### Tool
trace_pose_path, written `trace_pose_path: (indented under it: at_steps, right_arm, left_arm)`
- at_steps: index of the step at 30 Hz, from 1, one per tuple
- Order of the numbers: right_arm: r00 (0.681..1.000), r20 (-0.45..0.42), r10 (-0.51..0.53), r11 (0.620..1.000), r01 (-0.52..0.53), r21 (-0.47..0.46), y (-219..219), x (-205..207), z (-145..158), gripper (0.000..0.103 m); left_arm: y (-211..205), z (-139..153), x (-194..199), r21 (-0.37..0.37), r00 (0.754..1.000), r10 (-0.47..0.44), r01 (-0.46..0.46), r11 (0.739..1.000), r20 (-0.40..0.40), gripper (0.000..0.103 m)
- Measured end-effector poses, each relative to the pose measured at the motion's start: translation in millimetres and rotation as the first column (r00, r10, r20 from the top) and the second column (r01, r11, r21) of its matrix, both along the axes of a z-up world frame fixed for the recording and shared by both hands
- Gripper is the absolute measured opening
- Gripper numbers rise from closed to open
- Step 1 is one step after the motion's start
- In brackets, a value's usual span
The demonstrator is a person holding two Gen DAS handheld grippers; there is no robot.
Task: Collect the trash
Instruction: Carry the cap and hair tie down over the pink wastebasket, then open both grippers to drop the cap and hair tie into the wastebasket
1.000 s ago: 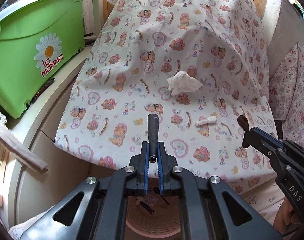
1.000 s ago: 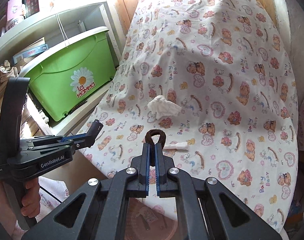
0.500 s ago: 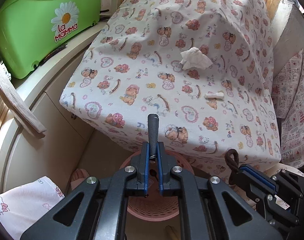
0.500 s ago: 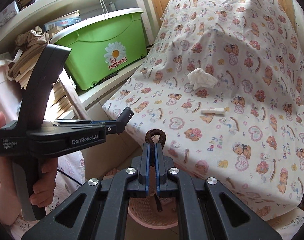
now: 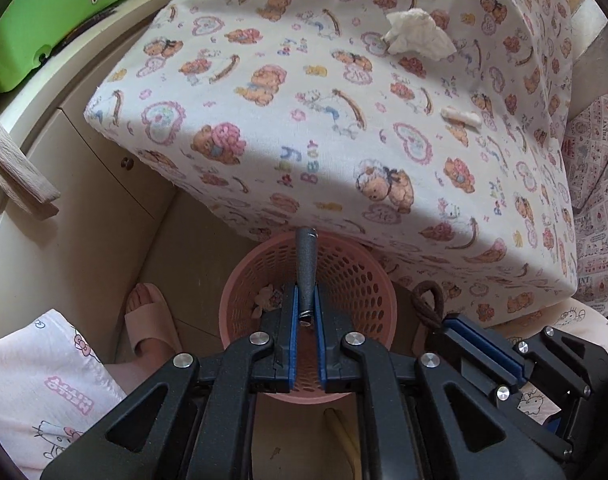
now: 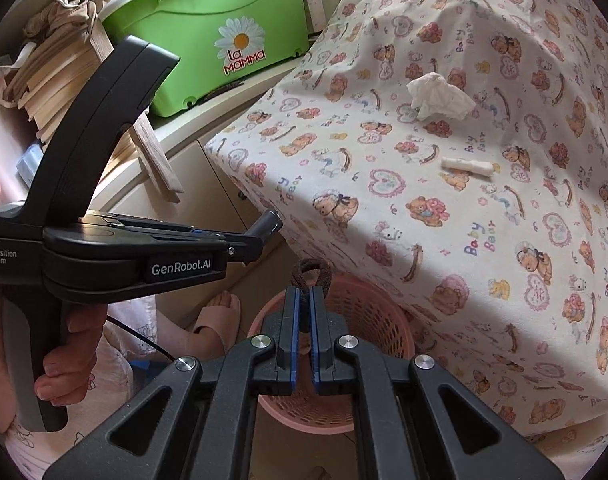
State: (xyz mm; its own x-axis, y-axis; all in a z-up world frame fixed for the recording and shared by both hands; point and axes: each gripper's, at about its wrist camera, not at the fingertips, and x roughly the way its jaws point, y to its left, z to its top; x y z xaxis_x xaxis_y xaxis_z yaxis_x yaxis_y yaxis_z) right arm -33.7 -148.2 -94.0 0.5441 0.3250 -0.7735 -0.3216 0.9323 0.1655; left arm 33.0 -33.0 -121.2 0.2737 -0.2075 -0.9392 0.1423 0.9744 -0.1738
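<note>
A grey tube [image 5: 306, 266] is clamped in the left hand-held gripper [image 5: 305, 316], a brown loop [image 6: 310, 276] in the right hand-held gripper [image 6: 303, 312], both over a pink basket [image 5: 358, 280]. A crumpled tissue [image 6: 438, 96] and a white roll [image 6: 466, 165] are seen on the teddy-print bed [image 6: 424, 220], beside a green bin [image 6: 208, 36].

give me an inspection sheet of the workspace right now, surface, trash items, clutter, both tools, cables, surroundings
Surface: bear-print sheet over a raised surface, sunlit.
Job's things: crumpled tissue and small white roll lie apart on the sheet; pink basket on the floor below its edge.
Clutter: scraps inside the basket.
Grippers: left tool shut on grey tube; right tool shut on brown loop; both above the basket.
Cables: black cable below the left tool.
Surroundings: green tub, slippered foot.
</note>
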Motion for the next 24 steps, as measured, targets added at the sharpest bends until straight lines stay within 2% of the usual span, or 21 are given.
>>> trace_pose_path:
  at_steps: [2, 5, 8, 13, 19, 24]
  right_arm:
    - [1.0, -0.021, 0.002, 1.0, -0.003, -0.022, 2.8, 3.2, -8.2, 0.005]
    - [0.998, -0.063, 0.004, 0.998, -0.008, -0.064, 3.6, 9.2, -23.2, 0.005]
    - [0.995, -0.097, -0.011, 0.993, -0.001, -0.115, 3.8, 14.7, -39.4, 0.005]
    - [0.988, -0.152, -0.026, 0.99, 0.004, -0.144, 7.3, 22.0, -63.6, 0.005]
    - [0.979, -0.203, -0.038, 0.977, -0.006, -0.212, 13.9, 28.5, -95.1, 0.005]
    - [0.966, -0.256, -0.038, 0.965, -0.031, -0.262, 18.6, 32.2, -120.6, 0.005]
  left_arm:
    - [-6.4, -16.3, 1.3, 0.021, 0.998, -0.034, 0.035, 0.999, -0.058, 0.007]
    - [-7.3, -37.5, 1.1, 0.026, 0.993, -0.014, 0.017, 1.0, -0.116, 0.007]
    - [-8.4, -49.6, 5.2, 0.049, 0.992, -0.007, 0.013, 0.999, -0.128, 0.007]
    - [-7.9, -73.0, 14.7, 0.078, 0.985, 0.018, -0.004, 0.997, -0.17, 0.007]
    - [-12.7, -118.3, 17.6, 0.138, 0.96, 0.03, 0.009, 0.99, -0.277, 0.008]
    - [-10.7, -142.6, 17.8, 0.176, 0.947, 0.051, 0.006, 0.984, -0.319, 0.008]
